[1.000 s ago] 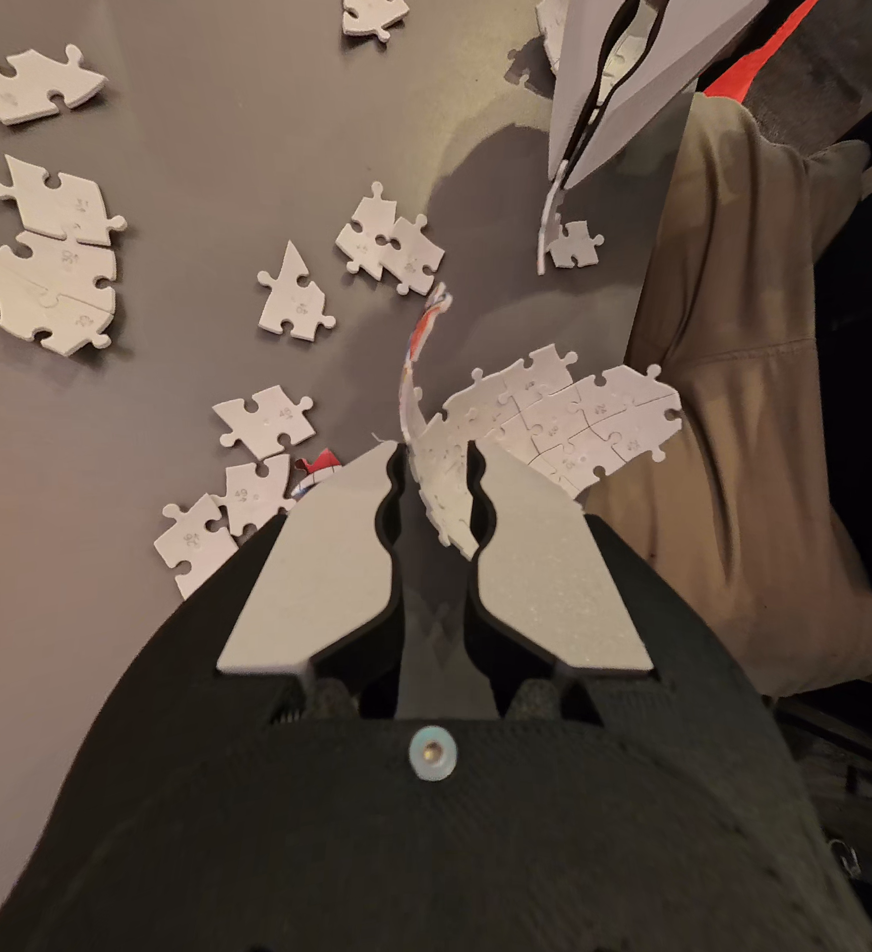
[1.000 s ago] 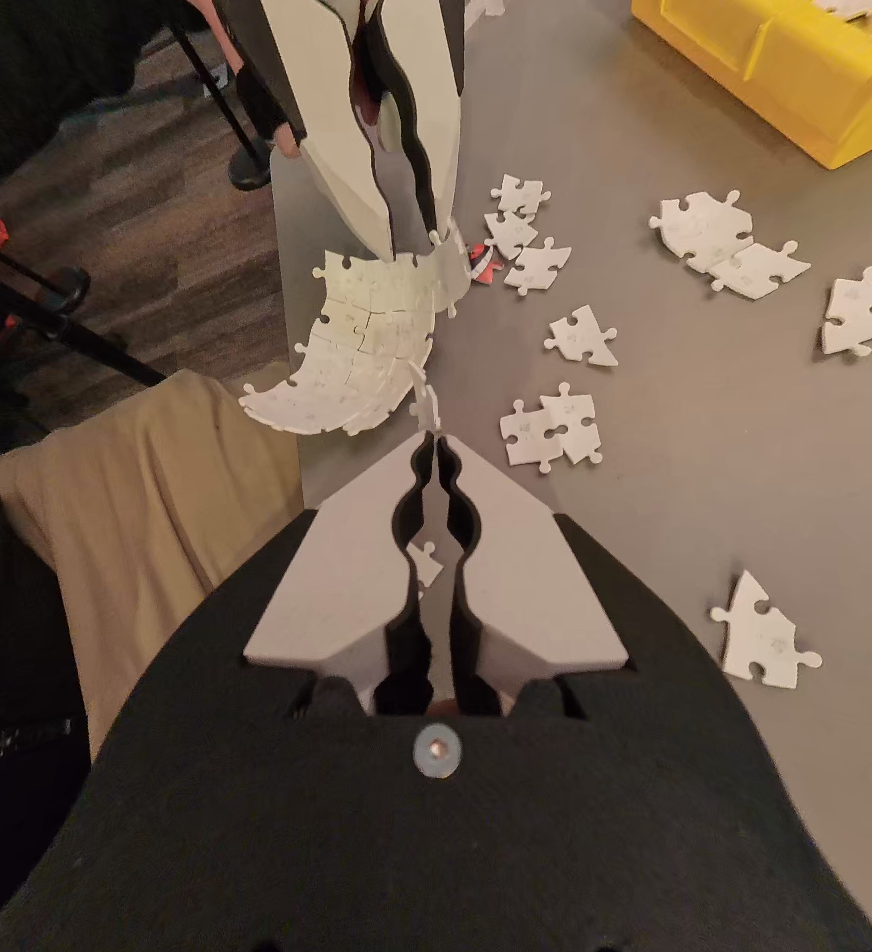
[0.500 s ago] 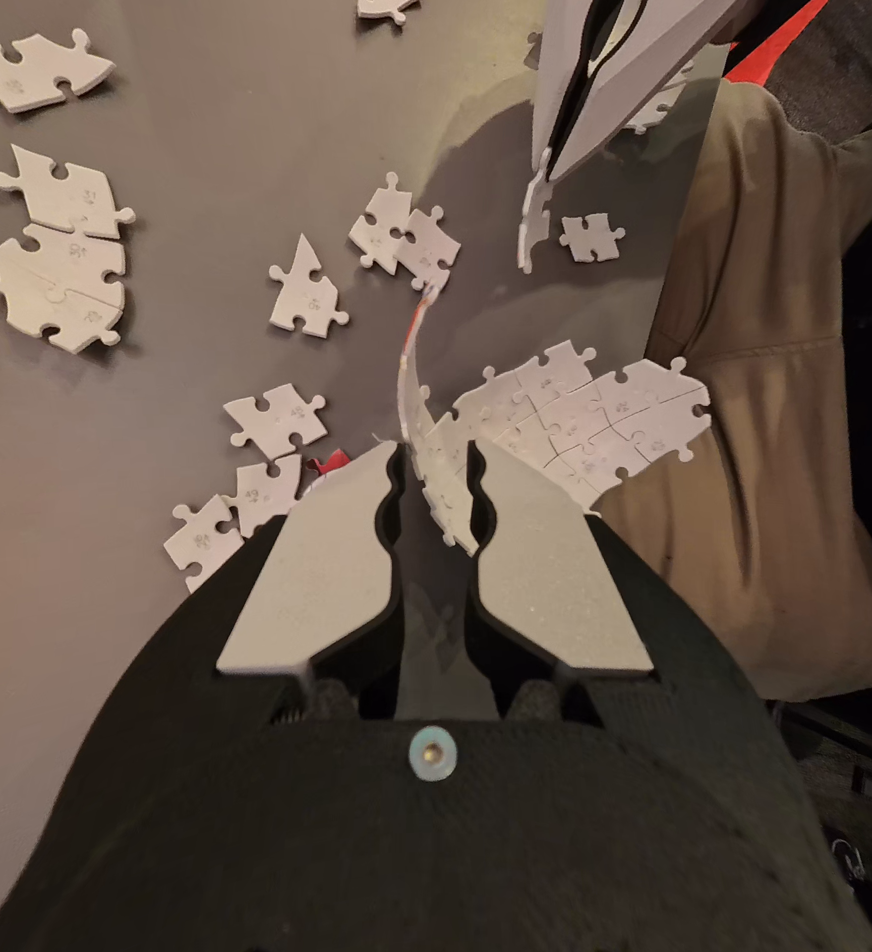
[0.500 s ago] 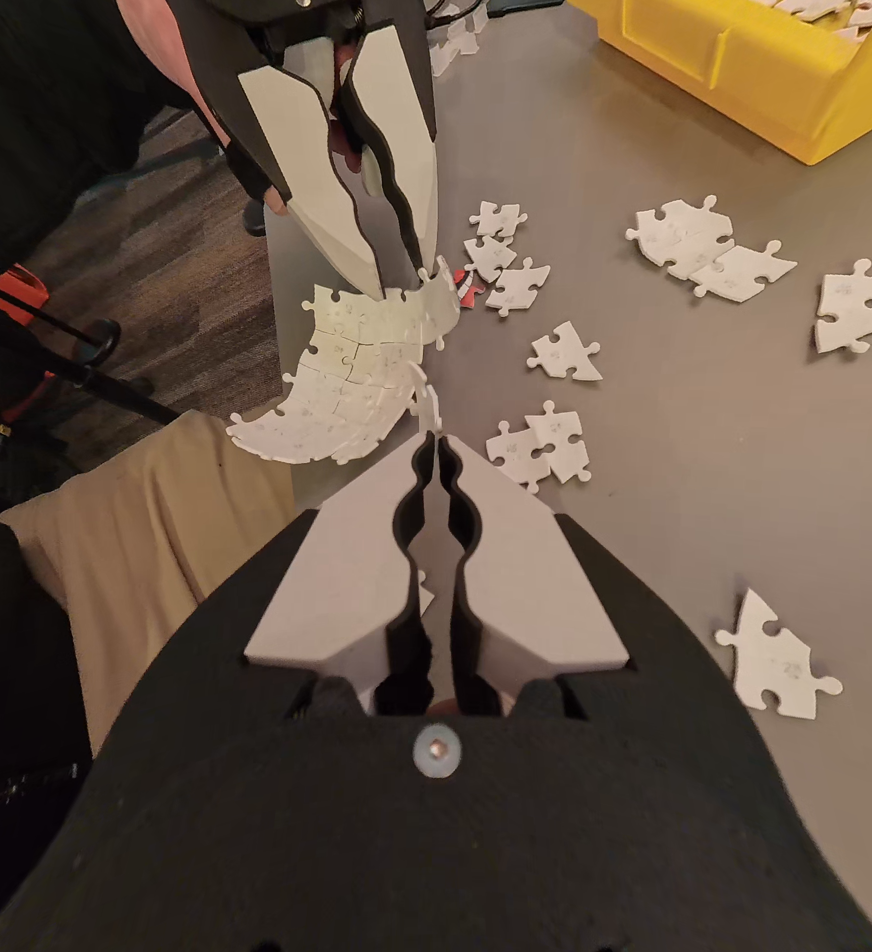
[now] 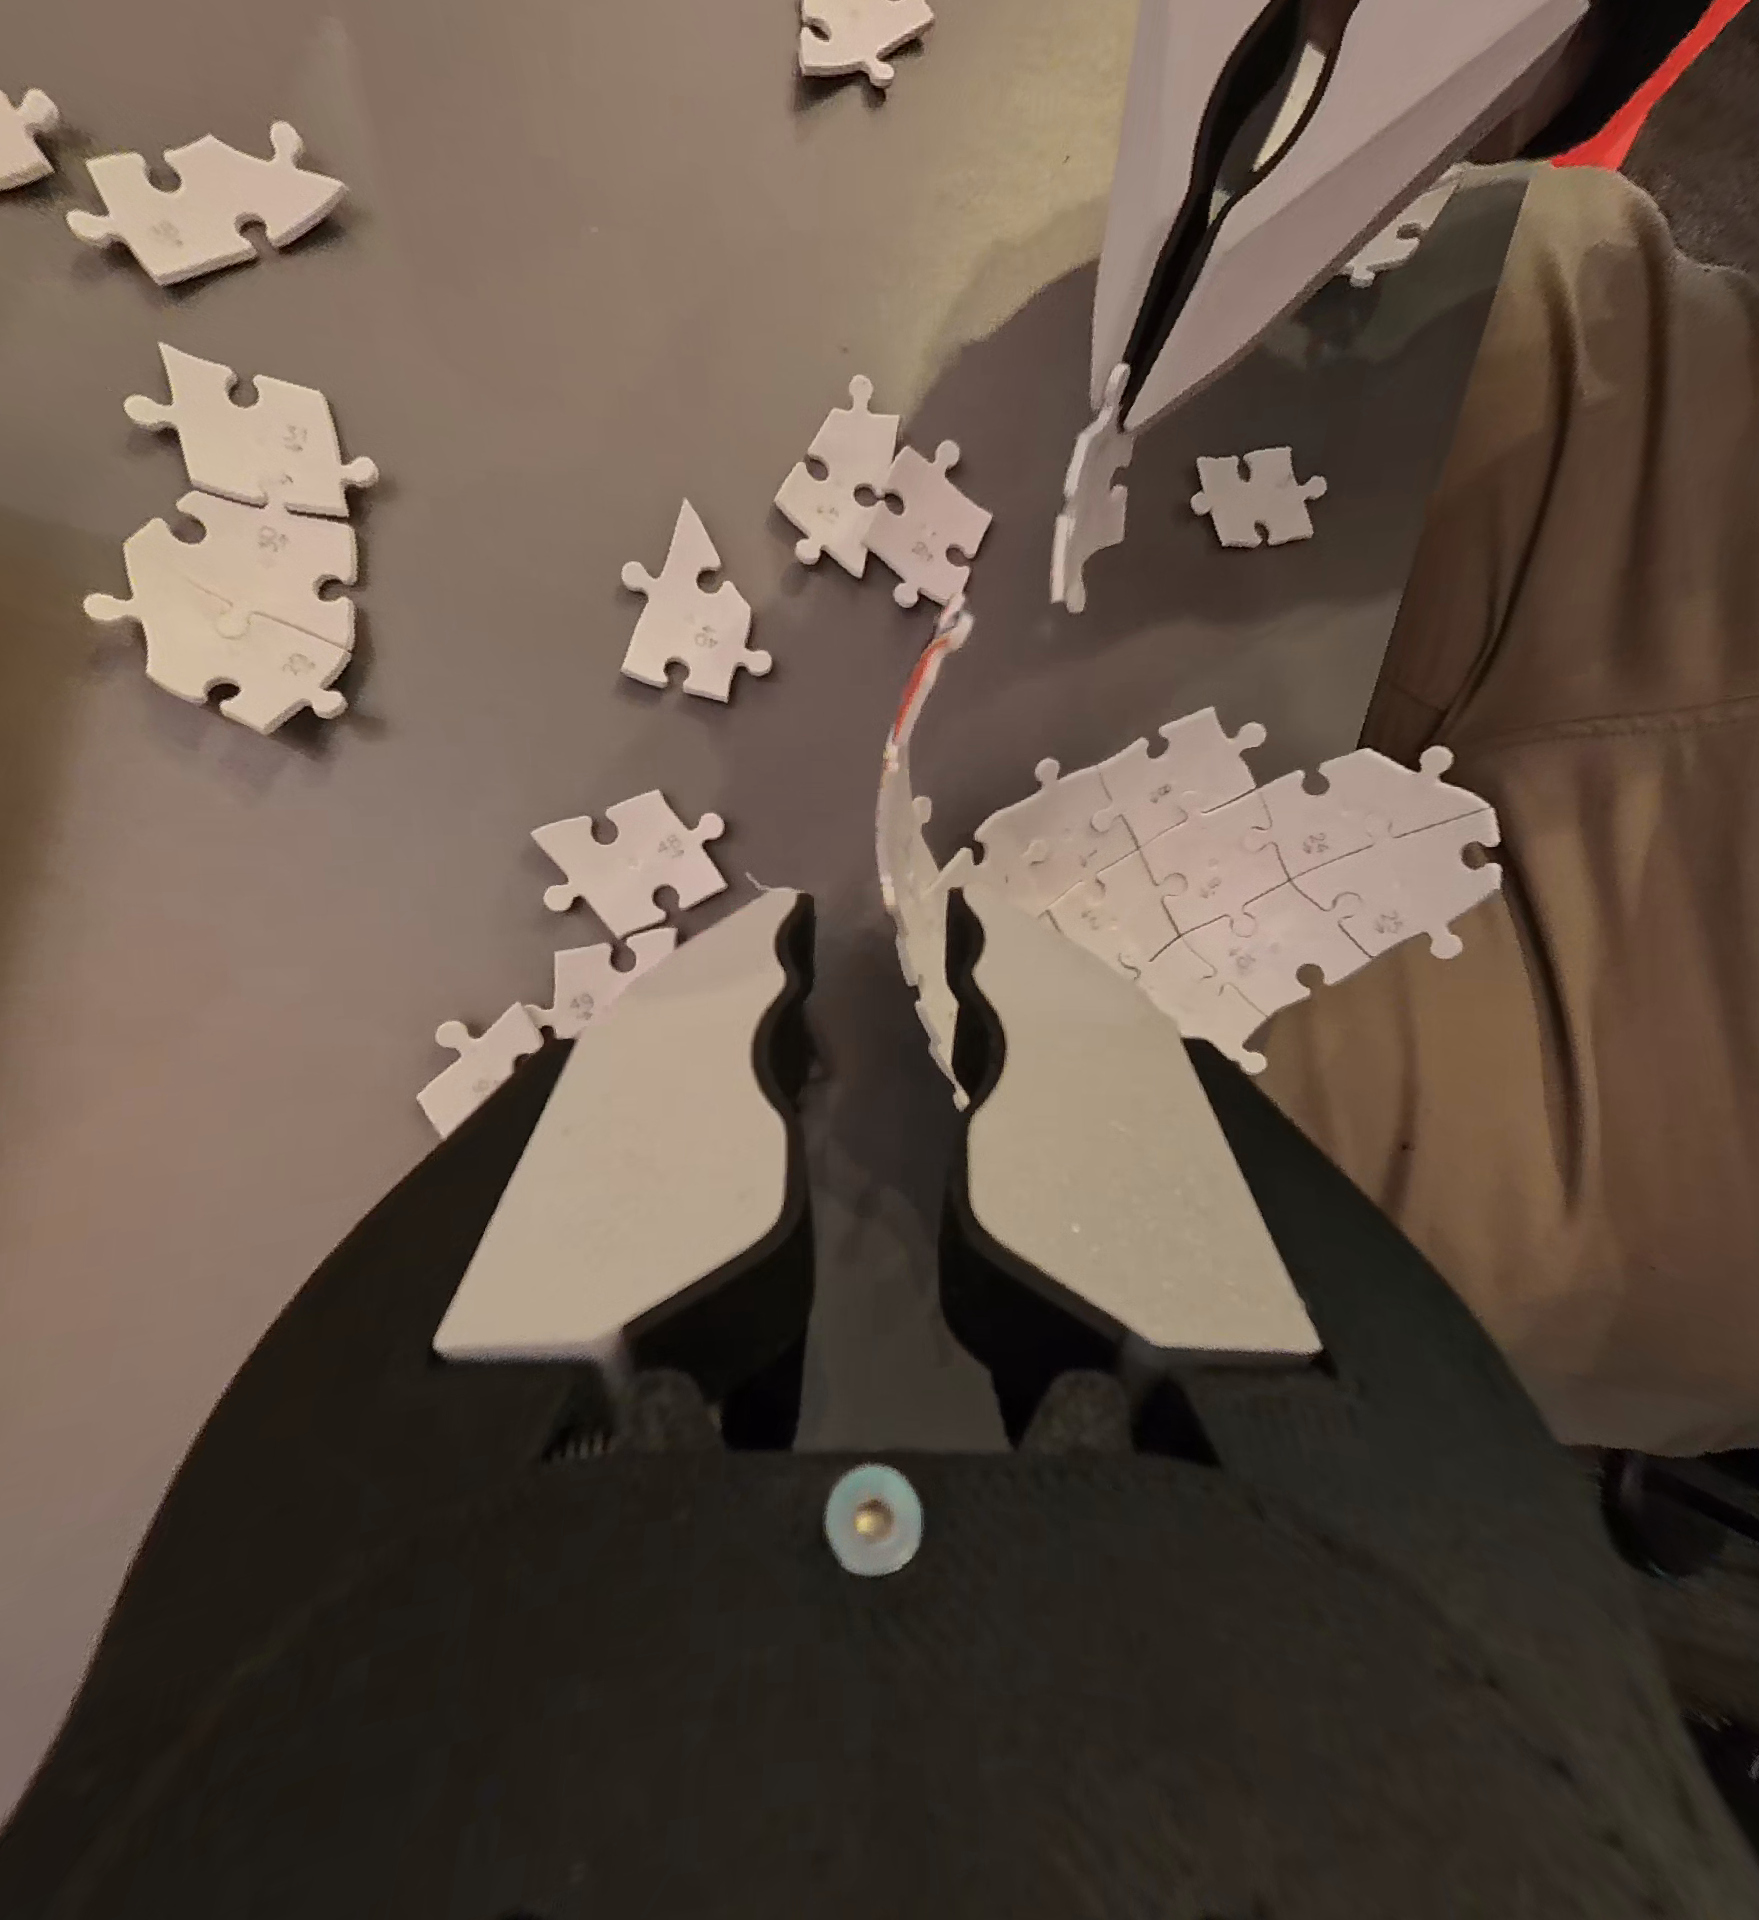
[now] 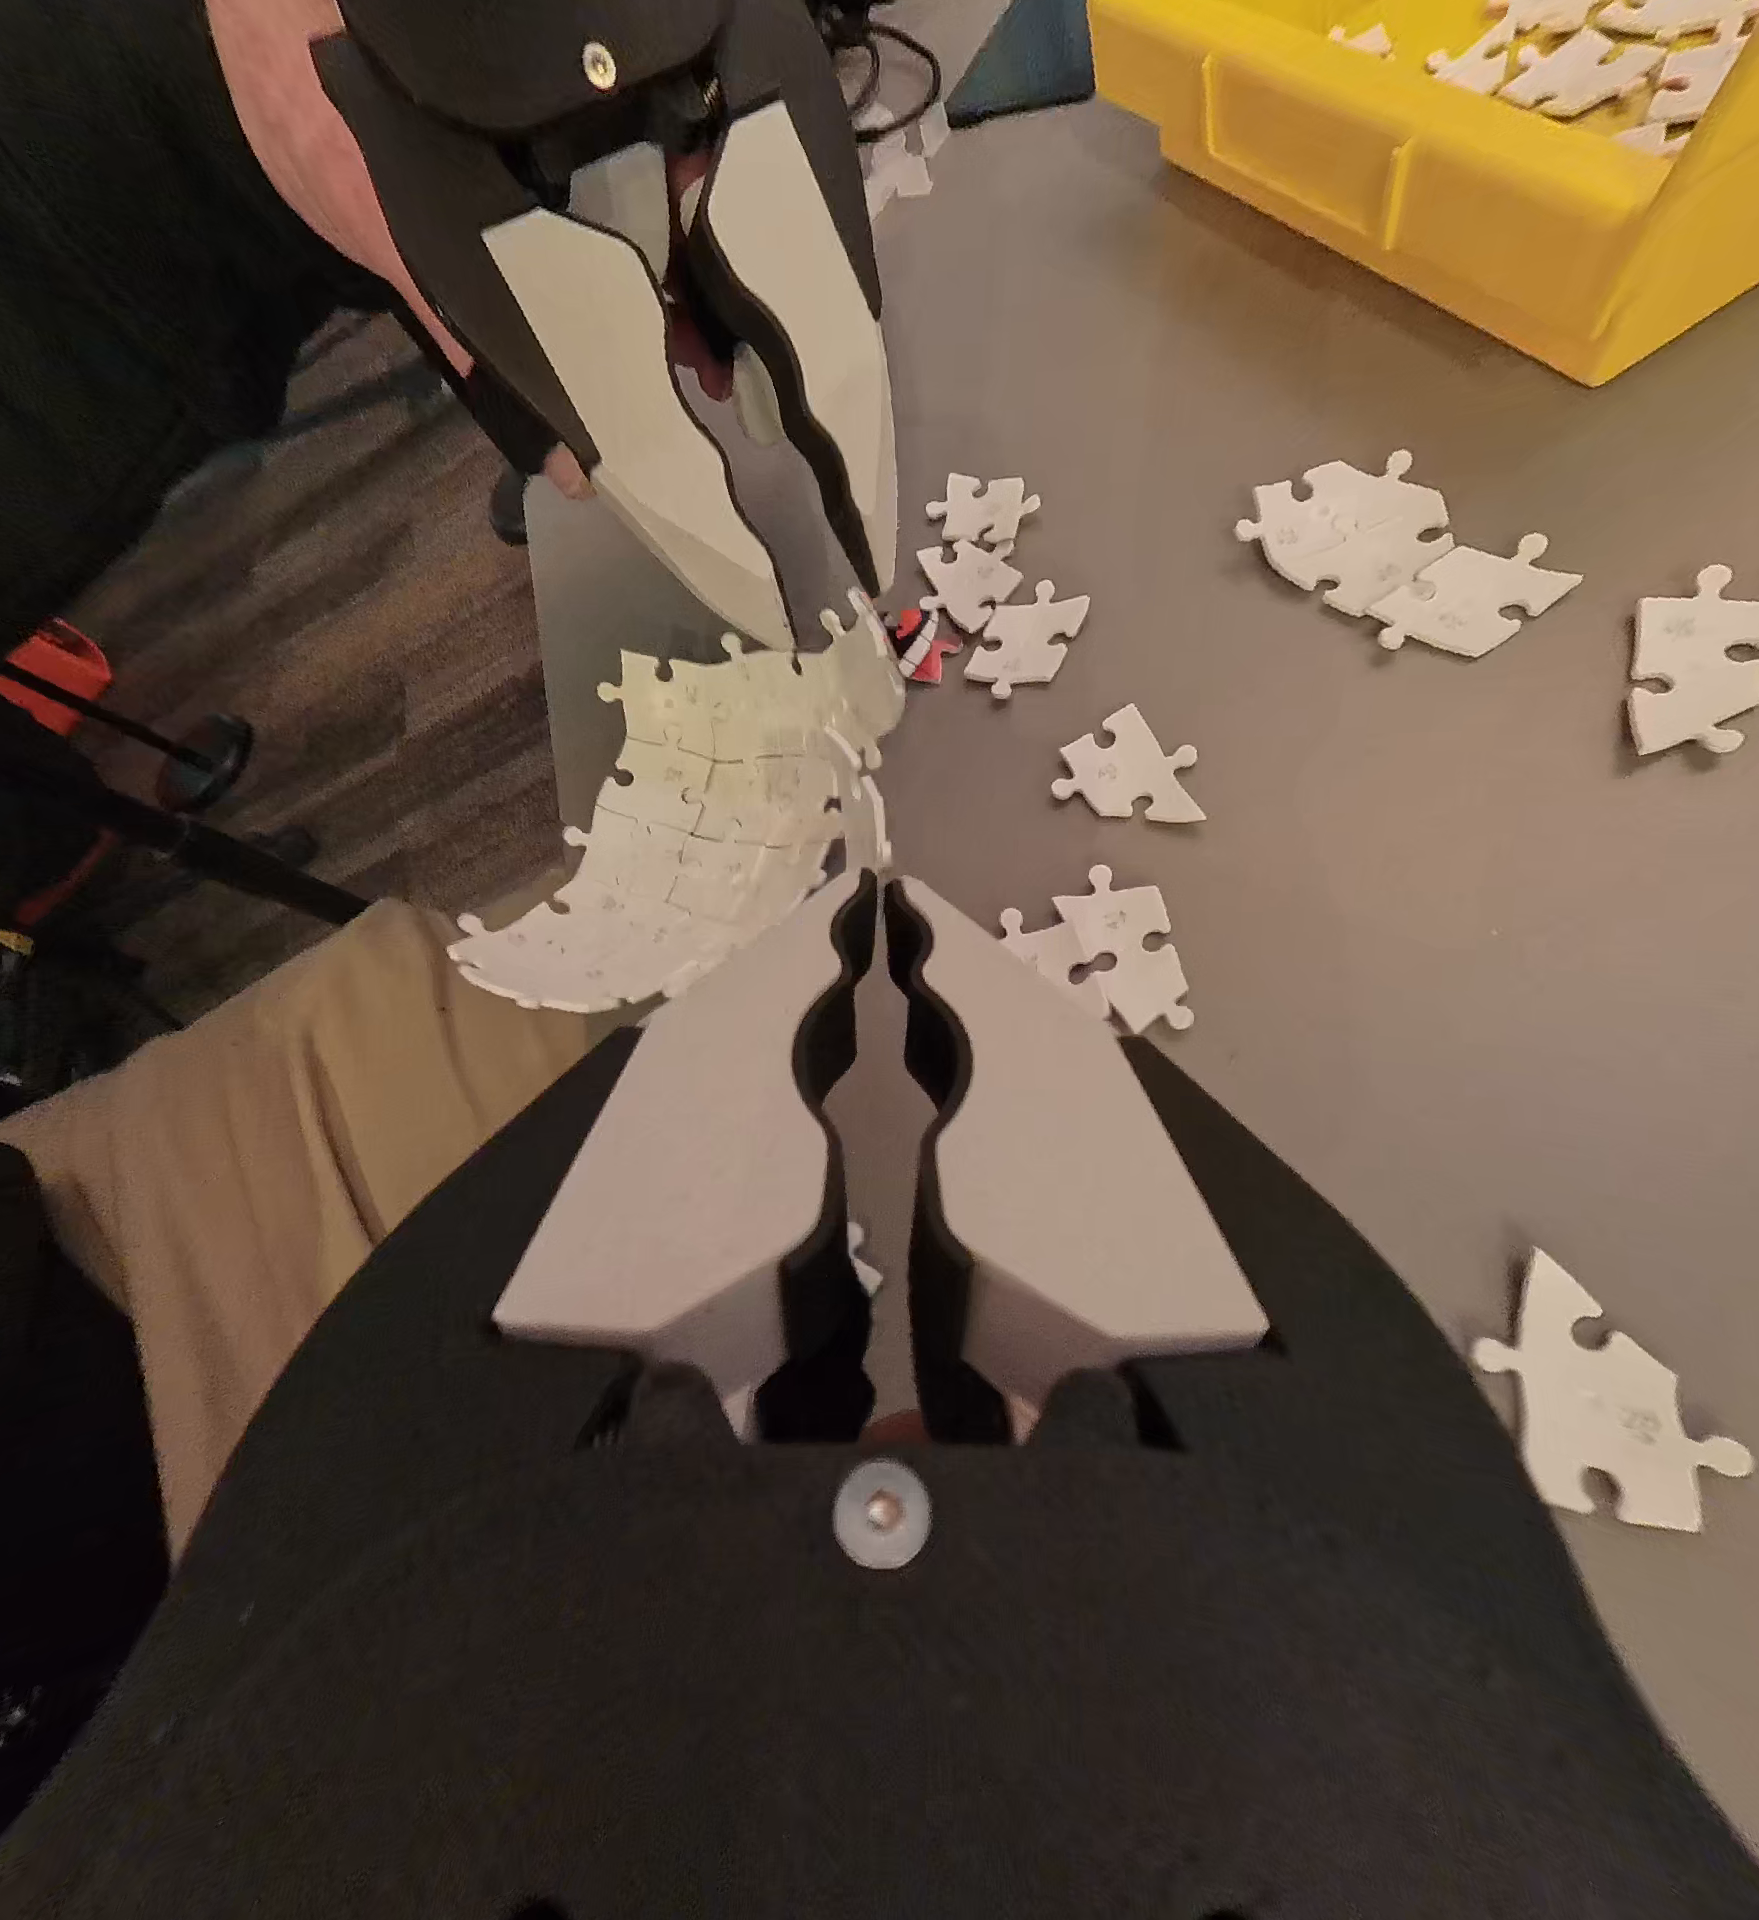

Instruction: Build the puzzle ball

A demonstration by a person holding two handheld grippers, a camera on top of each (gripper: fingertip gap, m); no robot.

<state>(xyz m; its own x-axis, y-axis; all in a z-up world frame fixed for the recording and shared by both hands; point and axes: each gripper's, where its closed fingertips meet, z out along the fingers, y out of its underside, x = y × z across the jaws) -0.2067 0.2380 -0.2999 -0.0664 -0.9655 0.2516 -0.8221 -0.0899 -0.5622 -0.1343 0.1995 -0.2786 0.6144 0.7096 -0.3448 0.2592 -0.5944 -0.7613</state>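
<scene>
My left gripper (image 5: 880, 914) is shut on the edge of a curved section of joined white puzzle pieces (image 5: 1249, 883) and holds it in the air over the table's near edge. In the right wrist view the left gripper (image 6: 833, 613) comes down from above onto that section (image 6: 688, 831). My right gripper (image 6: 880, 894) is shut on a single white puzzle piece (image 6: 873, 821), seen edge-on, right beside the section's rim. In the left wrist view the right gripper (image 5: 1129, 400) hangs that piece (image 5: 1088, 509) just beyond the section's upturned edge.
Loose white pieces (image 5: 693, 613) and small joined groups (image 6: 1394, 561) lie scattered on the grey table (image 6: 1374, 987). A yellow bin (image 6: 1374, 177) with more pieces stands at the back right. A person's tan trouser leg (image 5: 1581, 831) lies past the table edge. My right fingertips sit around 9 centimetres from my left ones.
The left gripper and its curved section have come closer to the right gripper. The single piece now sits at the section's rim. Both grips are unchanged.
</scene>
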